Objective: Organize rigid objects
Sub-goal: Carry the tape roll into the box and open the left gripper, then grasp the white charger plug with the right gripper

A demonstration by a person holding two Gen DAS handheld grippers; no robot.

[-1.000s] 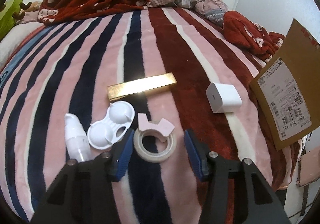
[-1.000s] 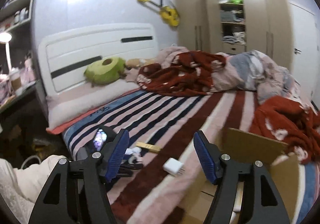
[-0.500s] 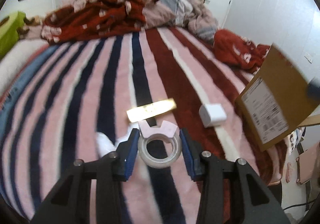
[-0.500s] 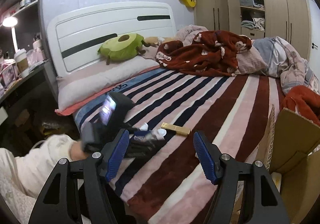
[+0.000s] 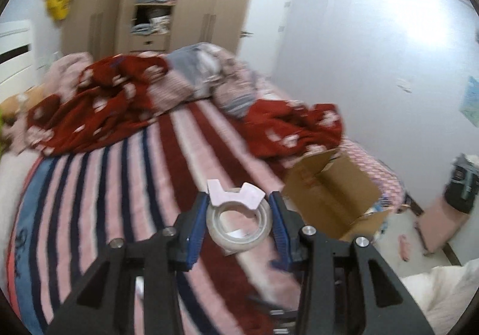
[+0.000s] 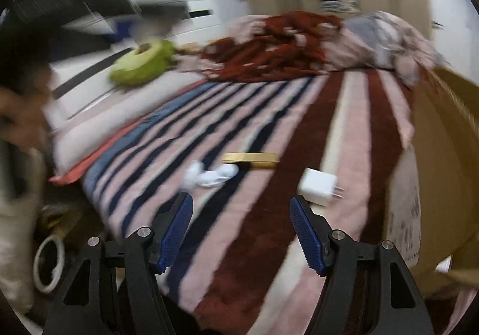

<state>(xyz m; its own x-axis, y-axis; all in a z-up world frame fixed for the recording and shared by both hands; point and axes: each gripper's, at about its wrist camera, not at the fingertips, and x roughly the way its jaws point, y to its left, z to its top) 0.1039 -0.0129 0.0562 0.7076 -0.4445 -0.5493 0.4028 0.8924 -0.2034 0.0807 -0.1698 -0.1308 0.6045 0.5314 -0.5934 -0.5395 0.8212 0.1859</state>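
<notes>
Left tool (image 5: 239, 225) around tape roll (image 5: 238, 227), above bed (image 5: 89, 215)

Striped bed (image 6: 269, 131) filling mid-frame, gold box (image 6: 251, 160) at centre, white charger (image 6: 318, 189) lower right, cardboard box (image 6: 443, 161) at right edge, red blanket (image 6: 275, 45) at top

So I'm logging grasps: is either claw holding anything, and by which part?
The left claw holds the tape roll, pinched across its outer rim on both sides. The right claw is open and holds nothing.

Striped pink/navy/maroon blanket (image 6: 269, 125), gold box (image 6: 251, 160)
</notes>
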